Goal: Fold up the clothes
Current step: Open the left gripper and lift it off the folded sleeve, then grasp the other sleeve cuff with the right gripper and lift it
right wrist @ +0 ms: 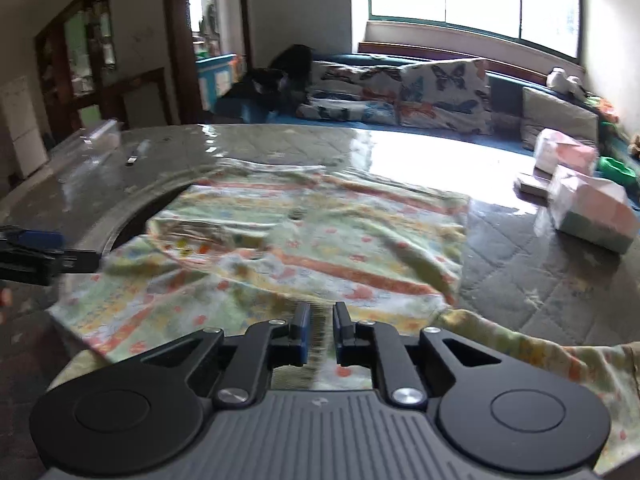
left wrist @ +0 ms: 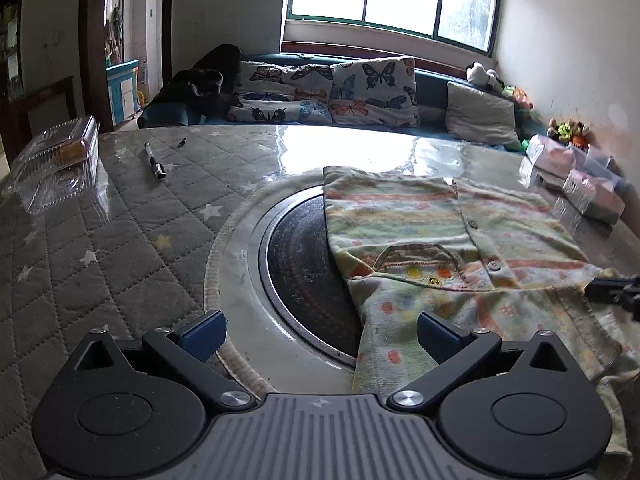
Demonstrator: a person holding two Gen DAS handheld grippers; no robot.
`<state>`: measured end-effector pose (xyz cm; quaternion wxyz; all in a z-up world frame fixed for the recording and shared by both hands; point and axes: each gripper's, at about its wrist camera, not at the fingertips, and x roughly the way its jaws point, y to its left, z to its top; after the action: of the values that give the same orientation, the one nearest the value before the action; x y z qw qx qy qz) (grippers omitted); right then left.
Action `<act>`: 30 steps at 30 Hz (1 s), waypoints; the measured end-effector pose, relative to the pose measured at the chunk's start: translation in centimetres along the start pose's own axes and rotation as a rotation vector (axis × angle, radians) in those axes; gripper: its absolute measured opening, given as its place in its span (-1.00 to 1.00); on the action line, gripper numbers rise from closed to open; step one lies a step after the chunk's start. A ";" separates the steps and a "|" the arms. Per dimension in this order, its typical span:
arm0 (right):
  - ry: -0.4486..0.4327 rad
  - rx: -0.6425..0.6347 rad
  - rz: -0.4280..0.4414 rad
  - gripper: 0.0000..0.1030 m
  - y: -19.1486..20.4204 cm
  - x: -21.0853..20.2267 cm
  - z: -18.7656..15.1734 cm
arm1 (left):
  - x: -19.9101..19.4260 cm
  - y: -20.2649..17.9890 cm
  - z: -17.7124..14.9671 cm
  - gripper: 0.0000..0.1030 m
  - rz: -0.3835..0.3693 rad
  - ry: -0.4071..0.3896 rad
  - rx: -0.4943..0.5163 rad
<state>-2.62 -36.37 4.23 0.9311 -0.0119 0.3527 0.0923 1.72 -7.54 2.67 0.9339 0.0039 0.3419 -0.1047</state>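
Observation:
A pastel striped baby shirt (left wrist: 440, 240) with buttons lies spread on the table, its left part over a round black hob (left wrist: 300, 264). My left gripper (left wrist: 320, 332) is open just above the table. Its right finger (left wrist: 438, 338) is over the shirt's near left edge and its left finger is over the hob's rim. My right gripper (right wrist: 321, 316) is shut on the shirt's (right wrist: 300, 240) ribbed near hem, which shows between its fingers. Each gripper appears at the edge of the other's view: the right gripper (left wrist: 612, 292) and the left gripper (right wrist: 32, 256).
The table (left wrist: 100, 260) has a grey quilted star cover under clear plastic. A clear plastic box (left wrist: 56, 164) and a pen-like tool (left wrist: 154, 160) lie far left. Wrapped tissue packs (right wrist: 592, 212) sit at the right. A sofa with butterfly cushions (left wrist: 332, 88) stands behind.

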 end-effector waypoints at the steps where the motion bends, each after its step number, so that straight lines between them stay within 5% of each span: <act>1: 0.005 -0.006 0.015 -0.77 0.2 -0.1 -0.2 | 0.1 -0.1 -0.1 1.00 0.004 0.002 0.007; 8: 0.043 -0.045 0.122 -0.62 1.3 -0.8 -1.7 | 0.7 -0.9 -0.6 1.00 0.027 0.016 0.059; 13: 0.028 0.017 0.115 -0.52 0.2 -2.0 -2.6 | 1.3 -1.2 -1.1 1.00 0.058 0.030 0.091; 17: -0.001 0.060 0.056 -0.40 -1.6 -3.7 -3.2 | 1.4 -1.2 -1.2 1.00 0.064 0.034 0.095; 30: -0.050 0.266 -0.367 -0.22 -13.8 -7.9 -6.1 | 0.2 -1.1 -0.7 1.00 0.069 0.030 0.069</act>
<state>-9.94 -51.78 4.22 0.9340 0.0494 0.3307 -0.1257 1.19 -8.57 2.10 0.9310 0.0494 0.3517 -0.0839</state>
